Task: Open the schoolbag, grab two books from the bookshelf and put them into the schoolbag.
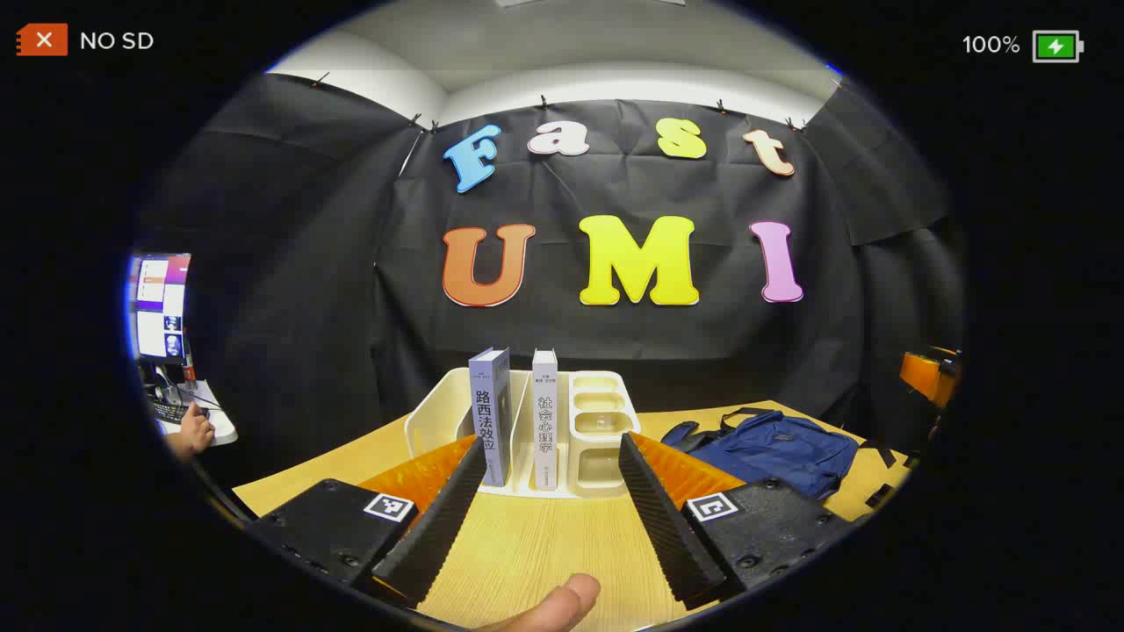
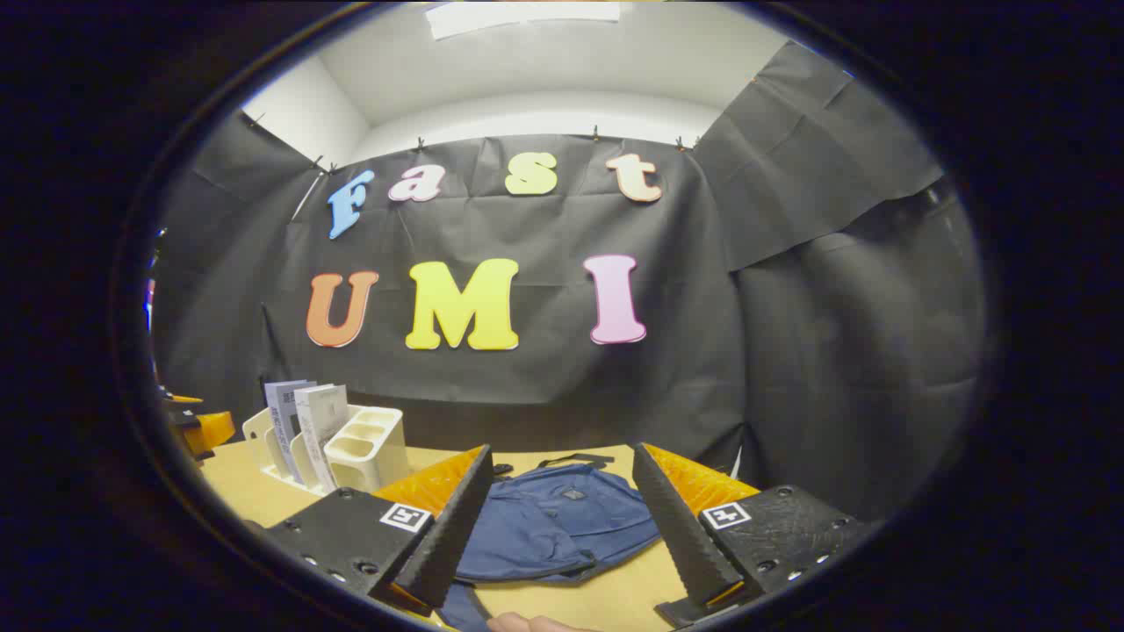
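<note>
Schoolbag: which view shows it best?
Right gripper view: the schoolbag lies flat straight ahead between the open gripper's fingers, apparently closed. Left gripper view shows it small, off right of the bookshelf.

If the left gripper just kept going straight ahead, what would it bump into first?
Most likely the white book, standing upright in the bookshelf dead ahead of the open left gripper. The purple book stands just left of that line. Depth is hard to judge.

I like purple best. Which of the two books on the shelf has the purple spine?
The left book in the left gripper view. Its spine is pale purple; the book beside it has a white spine.
</note>
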`<control>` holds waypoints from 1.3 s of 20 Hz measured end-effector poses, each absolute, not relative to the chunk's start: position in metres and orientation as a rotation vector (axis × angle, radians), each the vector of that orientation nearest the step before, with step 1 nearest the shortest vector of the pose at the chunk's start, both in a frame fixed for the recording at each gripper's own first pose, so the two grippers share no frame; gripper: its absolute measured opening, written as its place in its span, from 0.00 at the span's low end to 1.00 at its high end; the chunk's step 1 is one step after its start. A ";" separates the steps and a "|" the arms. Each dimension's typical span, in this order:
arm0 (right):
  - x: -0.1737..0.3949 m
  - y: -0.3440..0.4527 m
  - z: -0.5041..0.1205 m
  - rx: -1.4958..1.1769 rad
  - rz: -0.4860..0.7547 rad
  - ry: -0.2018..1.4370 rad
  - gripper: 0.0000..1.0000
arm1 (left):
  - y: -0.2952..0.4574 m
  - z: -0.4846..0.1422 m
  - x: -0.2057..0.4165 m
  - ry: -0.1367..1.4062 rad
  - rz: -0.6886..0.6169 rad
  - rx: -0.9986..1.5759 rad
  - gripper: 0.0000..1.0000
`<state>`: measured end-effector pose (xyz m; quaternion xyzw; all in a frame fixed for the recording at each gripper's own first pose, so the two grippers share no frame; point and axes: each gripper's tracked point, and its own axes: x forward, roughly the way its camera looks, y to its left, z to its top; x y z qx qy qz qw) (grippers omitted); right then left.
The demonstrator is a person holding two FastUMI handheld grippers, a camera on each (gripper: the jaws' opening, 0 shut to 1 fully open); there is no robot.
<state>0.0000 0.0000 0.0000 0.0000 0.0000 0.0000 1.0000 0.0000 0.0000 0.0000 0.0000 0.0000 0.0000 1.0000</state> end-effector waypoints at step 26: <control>0.028 0.072 -0.106 -0.395 0.041 0.271 0.95 | 0.030 -0.016 0.005 0.072 0.005 0.026 0.97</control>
